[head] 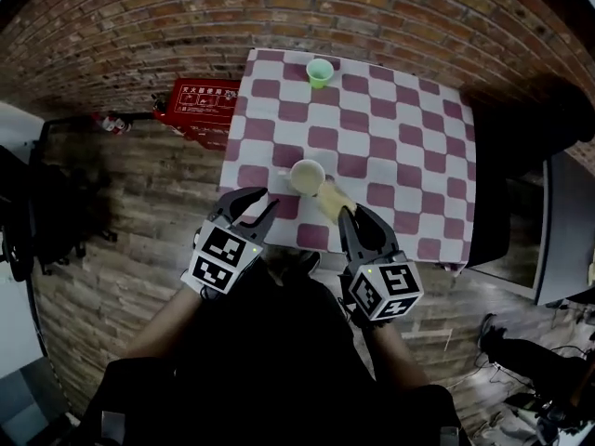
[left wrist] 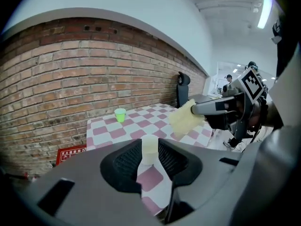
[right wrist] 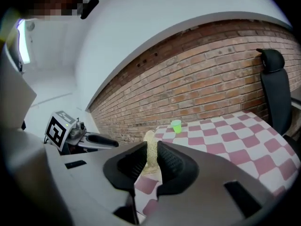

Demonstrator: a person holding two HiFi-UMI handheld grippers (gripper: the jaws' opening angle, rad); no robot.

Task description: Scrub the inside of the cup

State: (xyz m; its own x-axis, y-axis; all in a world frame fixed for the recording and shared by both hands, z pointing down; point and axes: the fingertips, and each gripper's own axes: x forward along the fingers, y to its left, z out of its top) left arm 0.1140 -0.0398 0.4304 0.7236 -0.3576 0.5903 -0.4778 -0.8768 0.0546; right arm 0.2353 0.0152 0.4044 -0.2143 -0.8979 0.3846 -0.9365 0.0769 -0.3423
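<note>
The left gripper [head: 261,203] is held over the near edge of the table [head: 437,147], jaws spread wide and gripping nothing. In the left gripper view a cream cup [left wrist: 149,149] shows in the gap between them, but it stands beyond the tips. From the head view the cup is just ahead of that gripper and a little to its right, upright on the maroon-and-white checked cloth with its mouth open to the top.

The right gripper [head: 353,214] is beside the left one, on its right, also at the table's near edge. Its jaws are pinched in on a yellow sponge [head: 332,198], which sticks out past the tips. The free end of the sponge reaches the cup's right side; whether it touches the rim I cannot tell. The sponge is outside the cup, not in it.

Well ahead of both grippers, near the far edge of the table, stands a small green cup [head: 319,71], upright and apart from everything else. Off to the left of the left gripper, on the floor by the brick wall [head: 139,26], lies a red box [head: 200,100]. To the right of the right gripper, past the table's far corner, stands a black office chair [right wrist: 275,88].
</note>
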